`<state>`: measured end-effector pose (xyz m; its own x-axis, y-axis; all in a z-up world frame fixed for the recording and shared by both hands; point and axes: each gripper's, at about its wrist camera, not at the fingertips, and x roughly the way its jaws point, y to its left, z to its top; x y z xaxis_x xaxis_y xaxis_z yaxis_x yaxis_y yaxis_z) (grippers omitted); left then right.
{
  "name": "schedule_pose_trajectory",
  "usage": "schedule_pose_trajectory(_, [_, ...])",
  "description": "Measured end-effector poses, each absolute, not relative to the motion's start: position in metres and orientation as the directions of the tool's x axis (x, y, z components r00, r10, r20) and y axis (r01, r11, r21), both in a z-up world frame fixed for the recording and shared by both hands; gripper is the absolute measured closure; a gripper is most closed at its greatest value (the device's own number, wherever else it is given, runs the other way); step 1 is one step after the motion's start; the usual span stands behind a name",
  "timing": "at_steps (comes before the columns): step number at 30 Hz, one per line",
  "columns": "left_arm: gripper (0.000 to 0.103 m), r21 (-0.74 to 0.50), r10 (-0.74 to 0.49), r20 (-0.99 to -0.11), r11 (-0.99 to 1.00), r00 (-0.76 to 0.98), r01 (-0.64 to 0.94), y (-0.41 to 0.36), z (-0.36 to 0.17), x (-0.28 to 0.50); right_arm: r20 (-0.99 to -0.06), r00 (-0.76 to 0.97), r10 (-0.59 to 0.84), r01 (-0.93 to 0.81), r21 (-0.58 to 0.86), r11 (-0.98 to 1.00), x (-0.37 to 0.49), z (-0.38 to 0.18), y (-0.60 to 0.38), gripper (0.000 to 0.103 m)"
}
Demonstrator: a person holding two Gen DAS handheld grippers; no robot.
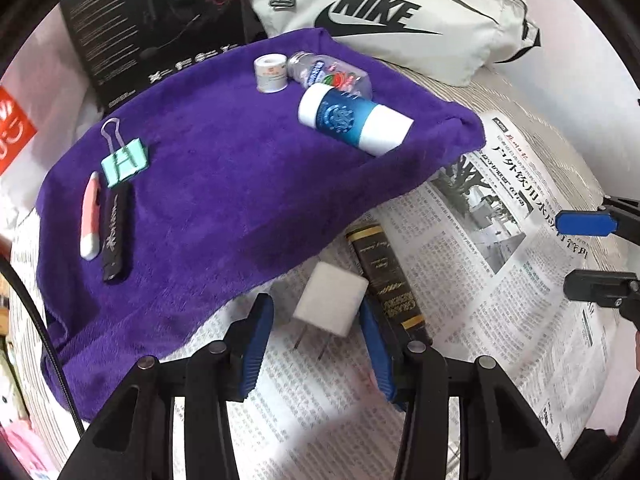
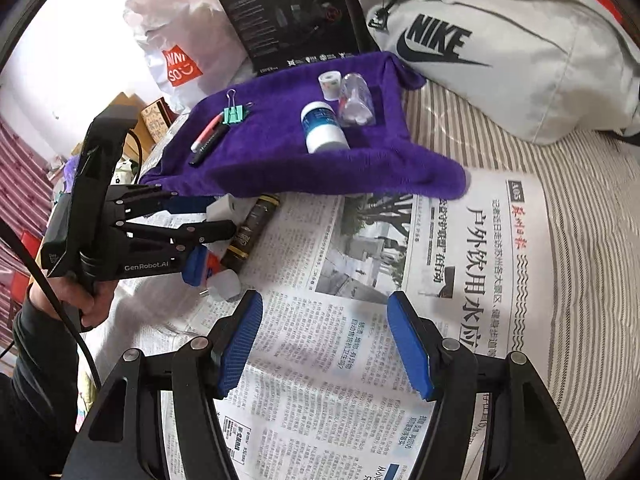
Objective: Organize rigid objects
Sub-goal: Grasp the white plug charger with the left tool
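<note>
Left gripper (image 1: pixel 318 342): jaws released, spread wide, low centre of the left wrist view. White plug adapter (image 1: pixel 331 305) lies on the newspaper (image 1: pixel 500 280) between the blue pads, prongs toward the camera, touching neither pad that can be seen. Dark tube (image 1: pixel 384 276) lies just beside it, right. Right gripper (image 2: pixel 325 344): jaws released, nothing between them, over newspaper, bottom centre.

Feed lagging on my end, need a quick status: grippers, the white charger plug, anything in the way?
Left gripper open, straddling white charger plug on newspaper. Right gripper open, empty. Dark tube tight beside plug; purple towel edge close.
</note>
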<state>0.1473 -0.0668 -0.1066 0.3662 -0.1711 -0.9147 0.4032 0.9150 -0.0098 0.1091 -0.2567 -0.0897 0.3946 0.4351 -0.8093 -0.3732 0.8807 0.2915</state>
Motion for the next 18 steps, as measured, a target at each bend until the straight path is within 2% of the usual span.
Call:
schedule_pose_trajectory(1, [0.071,-0.019,-0.184,-0.913,0.911,0.364,0.413,-0.068,-0.107,0.147,-0.812,0.390,0.435,-0.371,0.293,0.881,0.110,-0.092,-0.256,0.038])
schedule_pose_trajectory(4, [0.076,-0.025,-0.197,-0.910,0.905,0.366,0.425,-0.072,-0.108,0.148,-0.818,0.378,0.433,-0.378,0.290,0.879,0.111,-0.096,-0.252,0.038])
schedule_pose_trajectory(8, [0.076,-0.004,-0.173,-0.910,0.912,0.377,0.411,-0.067,-0.108,0.146,-0.817,0.370,0.442,-0.377,0.303,0.875,0.114,-0.100,-0.243,0.038])
schedule_pose_trajectory(18, [0.076,-0.006,-0.117,-0.906,0.964,0.406,0.264,0.000,-0.110,0.117,-0.822,0.365,0.437,-0.395,0.288,0.872,0.146,-0.106,-0.191,0.038])
